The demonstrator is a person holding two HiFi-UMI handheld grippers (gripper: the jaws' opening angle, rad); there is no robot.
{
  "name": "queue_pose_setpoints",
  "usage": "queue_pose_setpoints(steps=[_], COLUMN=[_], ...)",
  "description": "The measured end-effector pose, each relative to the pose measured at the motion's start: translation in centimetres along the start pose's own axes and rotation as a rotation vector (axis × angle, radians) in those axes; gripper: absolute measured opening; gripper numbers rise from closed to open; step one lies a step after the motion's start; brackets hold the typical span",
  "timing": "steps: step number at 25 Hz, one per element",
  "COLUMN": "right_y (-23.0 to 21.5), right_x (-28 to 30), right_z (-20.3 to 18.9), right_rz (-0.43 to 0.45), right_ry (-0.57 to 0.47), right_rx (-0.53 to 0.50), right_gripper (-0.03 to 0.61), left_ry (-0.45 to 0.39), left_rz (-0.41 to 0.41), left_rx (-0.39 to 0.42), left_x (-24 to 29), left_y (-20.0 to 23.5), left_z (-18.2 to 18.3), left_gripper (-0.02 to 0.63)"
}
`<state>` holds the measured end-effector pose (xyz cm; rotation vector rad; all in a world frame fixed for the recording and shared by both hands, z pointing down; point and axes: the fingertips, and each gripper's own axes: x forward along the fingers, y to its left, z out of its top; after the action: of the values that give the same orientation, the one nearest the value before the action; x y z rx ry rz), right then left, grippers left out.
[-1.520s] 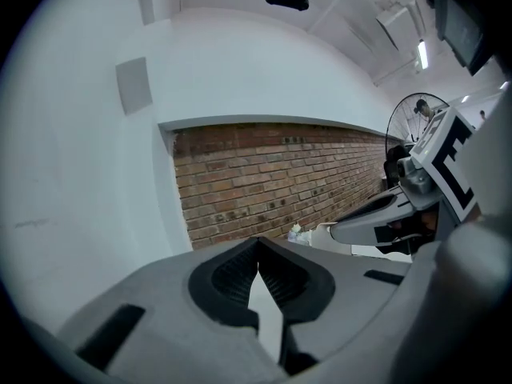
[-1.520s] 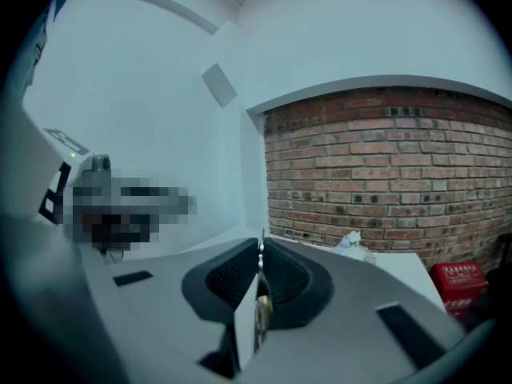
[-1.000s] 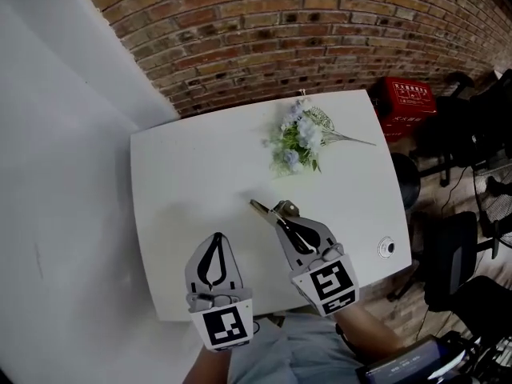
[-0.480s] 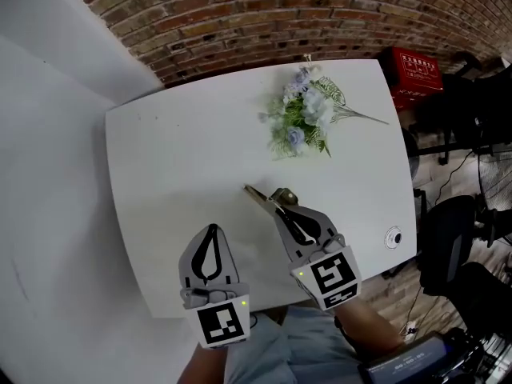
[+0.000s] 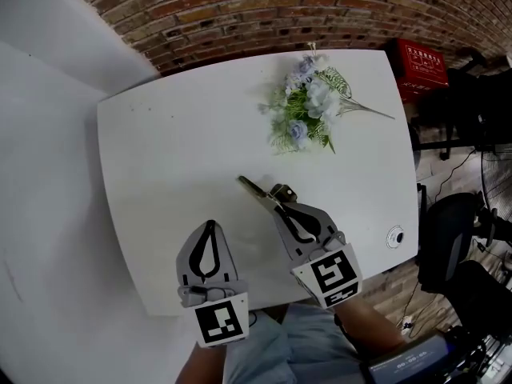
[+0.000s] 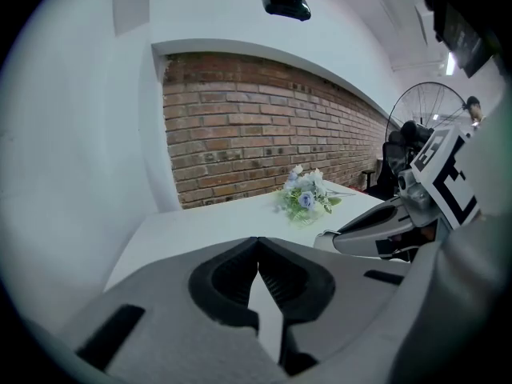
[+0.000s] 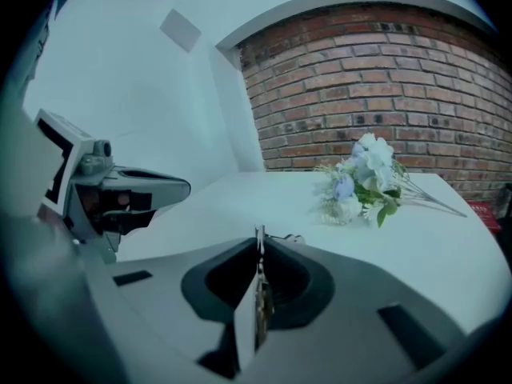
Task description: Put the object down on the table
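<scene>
right gripper (image 5: 278, 205) lowered, brass object (image 5: 252, 188) pinched between its fingers (image 7: 298, 277).

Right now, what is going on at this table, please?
A person holds a gripper in each hand over a white table. The right gripper is shut on a thin metal object that sticks out ahead of its jaws; it is not yet released. The left gripper is shut and empty. A bunch of flowers lies farther back.

— What lies near the brick wall (image 5: 280, 10)?
— A bouquet (image 5: 307, 109) of pale blue and white flowers (stems pointing right). A red crate (image 5: 425, 64) sits further right, with black office chairs (image 5: 450, 242) near it.
</scene>
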<state>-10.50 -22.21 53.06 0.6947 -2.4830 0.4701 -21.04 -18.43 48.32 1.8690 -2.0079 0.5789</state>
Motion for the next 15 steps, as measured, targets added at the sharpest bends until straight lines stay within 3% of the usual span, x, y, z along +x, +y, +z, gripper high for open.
queue_pose_setpoints(steps=[15], right_y=[-1.8], right_x=[0.5], right_z=[-0.5], right_rz=[-0.008], right_ry=[0.008], right_rx=[0.022], right_gripper=[0.058], left_ry=[0.014], left_rz=[-0.002], left_rx=[0.007], left_x=[1.2], left_y=[-0.4], left_z=[-0.2], left_gripper=[0.009])
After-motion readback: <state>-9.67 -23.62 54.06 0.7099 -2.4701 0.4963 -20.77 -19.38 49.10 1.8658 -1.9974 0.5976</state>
